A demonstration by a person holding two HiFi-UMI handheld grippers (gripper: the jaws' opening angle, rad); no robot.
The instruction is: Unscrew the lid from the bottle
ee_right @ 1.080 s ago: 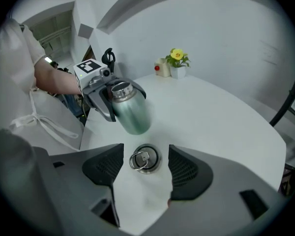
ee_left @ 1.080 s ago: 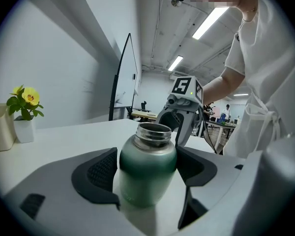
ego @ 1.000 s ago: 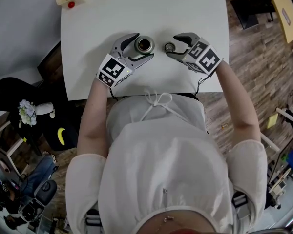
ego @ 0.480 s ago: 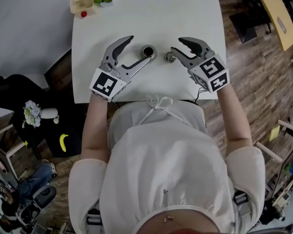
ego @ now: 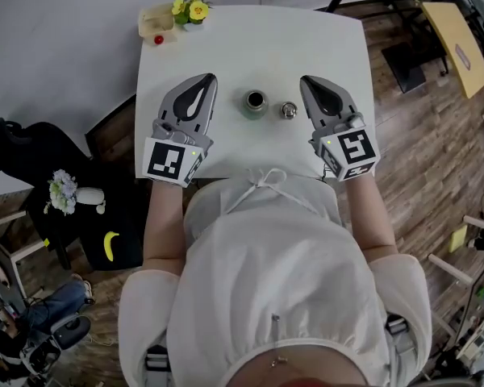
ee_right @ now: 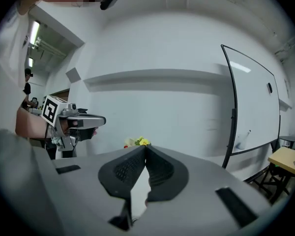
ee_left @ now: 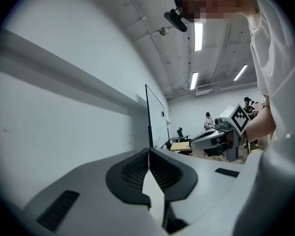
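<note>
left gripper [ego: 207, 77] is held to the left of the bottle [ego: 255, 101], well apart from it, its jaws clenched tight with nothing between them; they have just been closing. in the left gripper view its dark ribbed pads [ee_left: 130, 173] meet along one thin seam, and past them only a pale wall and a distant room show, so the tool points roughly level and not down at the bottle. right gripper [ego: 307, 80] is held to the right of the bottle, about as far off, and is likewise clamped on nothing, its jaws also having just been closing; its own view shows the two pads touching at the tips. each gripper appears in the other's view, off to the side. the bottle stands upright on the white table [ego: 250, 47], between the two tools, its mouth open and dark inside. the lid [ego: 288, 110] is off and rests on the table just right of the bottle, close beside it but not touching, between the bottle and the right gripper. beyond the bottle and to its left, at the table's far corner, lie some yellow flowers [ego: 189, 8] beside a small pale container [ego: 155, 19]. nearer than the bottle, the person [ego: 266, 280] in a white top stands against the table's near edge, forearms reaching out to both tools.
</note>
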